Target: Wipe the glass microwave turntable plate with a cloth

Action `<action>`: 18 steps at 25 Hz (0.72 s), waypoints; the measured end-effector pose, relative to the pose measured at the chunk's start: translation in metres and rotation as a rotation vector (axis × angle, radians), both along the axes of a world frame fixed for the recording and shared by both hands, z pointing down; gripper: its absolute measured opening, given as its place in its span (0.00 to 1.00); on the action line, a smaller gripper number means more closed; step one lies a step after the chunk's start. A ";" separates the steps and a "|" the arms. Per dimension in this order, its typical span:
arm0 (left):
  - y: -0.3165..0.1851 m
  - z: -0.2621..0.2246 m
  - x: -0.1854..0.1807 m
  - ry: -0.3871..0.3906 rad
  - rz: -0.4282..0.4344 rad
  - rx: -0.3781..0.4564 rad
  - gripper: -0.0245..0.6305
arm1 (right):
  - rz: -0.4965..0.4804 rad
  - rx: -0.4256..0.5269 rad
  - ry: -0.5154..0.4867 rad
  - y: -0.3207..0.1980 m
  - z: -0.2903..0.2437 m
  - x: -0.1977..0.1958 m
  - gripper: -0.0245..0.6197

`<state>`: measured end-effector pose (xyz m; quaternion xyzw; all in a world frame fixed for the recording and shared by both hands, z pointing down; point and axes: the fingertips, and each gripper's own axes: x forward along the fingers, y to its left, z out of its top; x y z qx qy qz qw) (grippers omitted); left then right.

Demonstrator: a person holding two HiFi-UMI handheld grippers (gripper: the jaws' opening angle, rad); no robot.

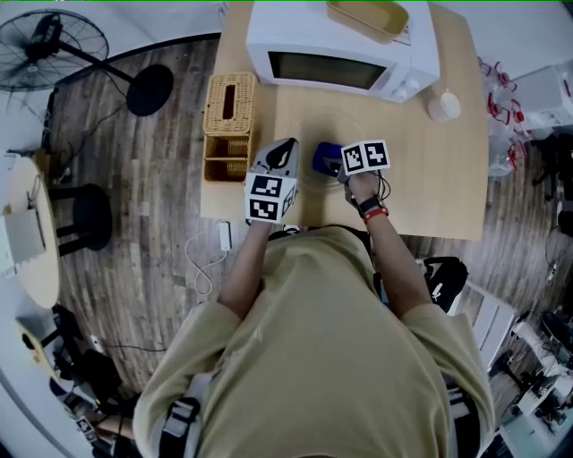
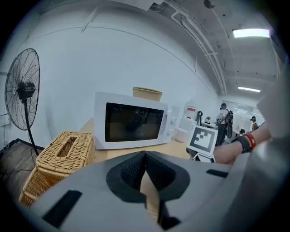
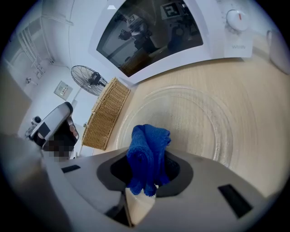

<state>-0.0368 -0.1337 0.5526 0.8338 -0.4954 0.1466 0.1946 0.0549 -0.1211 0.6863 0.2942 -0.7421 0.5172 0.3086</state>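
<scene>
The clear glass turntable plate (image 3: 204,118) lies flat on the wooden table in front of the microwave (image 3: 158,31); in the head view the plate (image 1: 333,121) shows only as faint rings. My right gripper (image 3: 145,174) is shut on a bunched blue cloth (image 3: 147,152), held just over the plate's near rim. In the head view the cloth (image 1: 326,158) sits at the right gripper's (image 1: 329,163) tips. My left gripper (image 1: 286,150) hovers beside it on the left, and the left gripper view shows this gripper (image 2: 145,165) shut with nothing held.
A wicker tissue box (image 1: 231,106) with a small wicker basket (image 1: 226,159) stands left of the plate. A white cup (image 1: 443,106) sits to the right of the microwave (image 1: 340,45), which carries a yellow tray (image 1: 367,16). A floor fan (image 1: 54,45) stands far left.
</scene>
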 end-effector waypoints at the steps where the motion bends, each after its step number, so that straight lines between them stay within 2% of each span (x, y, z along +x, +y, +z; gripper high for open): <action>1: 0.000 0.000 0.001 0.000 0.004 -0.001 0.07 | 0.007 -0.002 0.000 0.000 0.000 0.003 0.23; 18: 0.000 0.008 0.020 0.004 0.061 -0.018 0.07 | 0.110 -0.004 0.023 0.003 -0.001 0.054 0.23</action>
